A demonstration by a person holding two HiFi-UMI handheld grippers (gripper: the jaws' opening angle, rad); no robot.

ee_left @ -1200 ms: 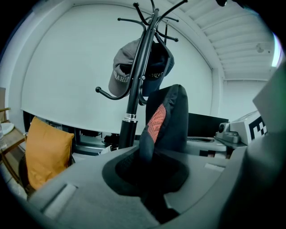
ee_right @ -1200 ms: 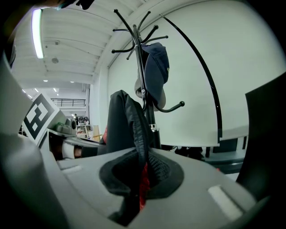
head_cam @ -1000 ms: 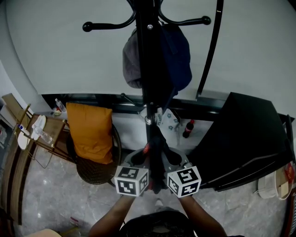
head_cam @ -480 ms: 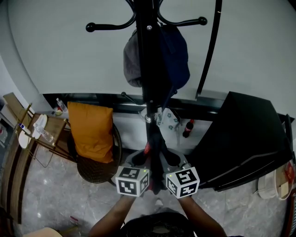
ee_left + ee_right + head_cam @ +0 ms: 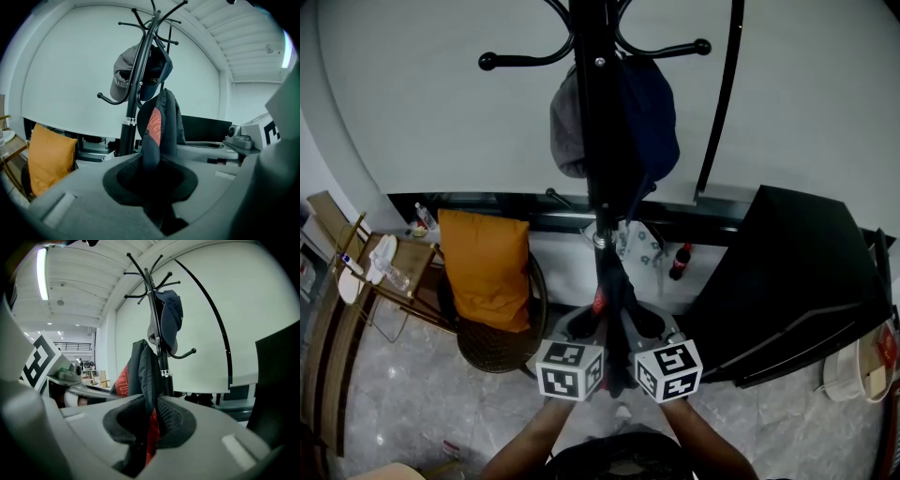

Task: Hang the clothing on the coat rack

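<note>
Glossy black metal coat rack; matt dark cloth garment, red textured panel; cloth grey cap and navy cap; orange cloth cushion; polished stone-look floor.

Grey left gripper and right gripper, dark-padded inside the jaws, each carry a black-marked white cube at the rear.

Floor: grey polished stone. Left of left tool: round wicker chair; farther left, small wooden side table. Ahead of both tools: coat rack pole. Ahead-right, by wall: red-capped bottle. Right of right tool: black slanted panel; beyond it, white bucket.
</note>
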